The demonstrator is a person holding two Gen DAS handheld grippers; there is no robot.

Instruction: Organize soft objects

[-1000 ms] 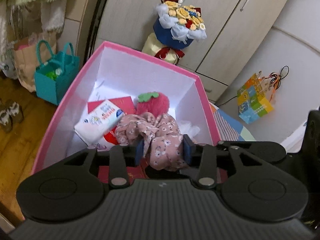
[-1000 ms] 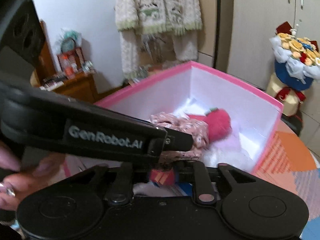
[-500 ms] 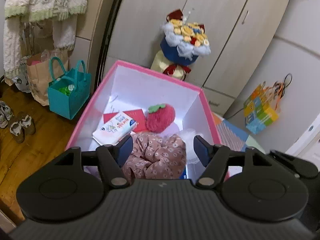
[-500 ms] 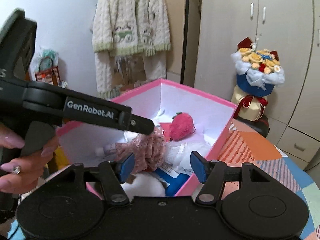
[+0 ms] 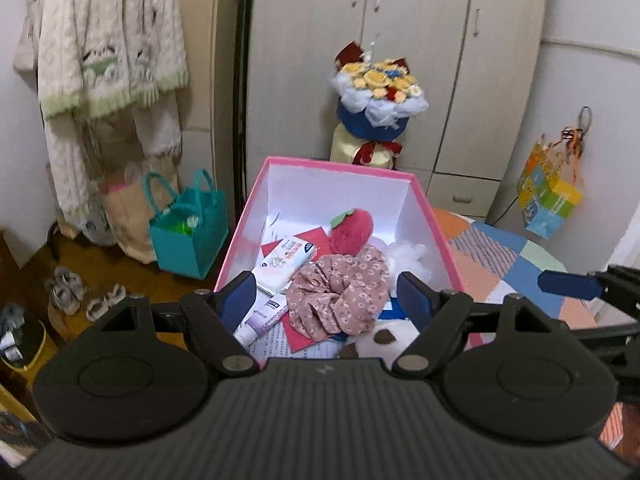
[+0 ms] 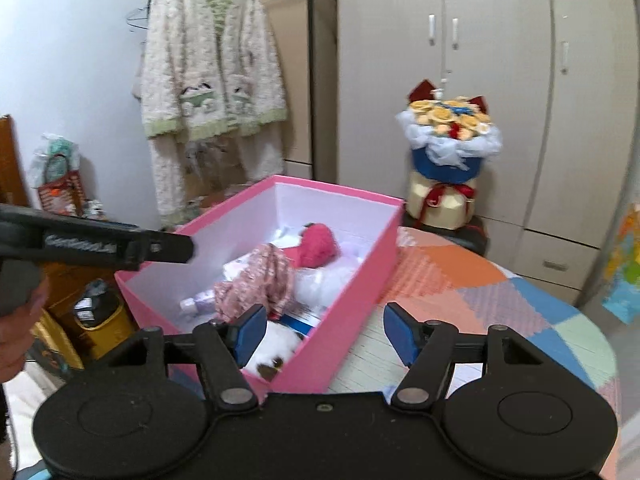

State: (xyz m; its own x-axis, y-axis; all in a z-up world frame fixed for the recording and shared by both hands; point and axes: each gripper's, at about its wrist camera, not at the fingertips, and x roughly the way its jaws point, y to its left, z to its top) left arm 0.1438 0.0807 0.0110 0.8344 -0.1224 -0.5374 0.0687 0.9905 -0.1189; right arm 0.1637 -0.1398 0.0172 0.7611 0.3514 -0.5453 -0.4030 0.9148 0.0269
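**Scrunchie in the box, both grippers clear**

With the floral scrunchie now lying loose inside the pink box, your drop-off step looks finished. Both sets of jaws have just been opening, and nothing sits between either pair.

- Left gripper: fingers spread wide, empty, above the near end of the box. The scrunchie shows between them only because it lies in the box beyond them.
- Right gripper: fingers likewise spread and empty, over the near corner of the box where it meets the counter.

Contents, placed relative to the box:
- Scrunchie: middle of the box, resting on top of papers.
- Red strawberry plush: toward the far wall, just behind the scrunchie.
- White fluffy item: against the right wall.
- White plush with brown patches: near end, partly hidden under your grippers.
- Tissue pack and a small tube: left side of the box.

Progress, as a judgement: several soft things are already gathered in the box. No further soft item shows on the visible part of the counter, so little may remain, but most of the counter is out of view.

Writing: the side of the left gripper's body, seen from the right wrist, carries white lettering too blurred to read. Print on the tissue pack and tube is too small to make out.
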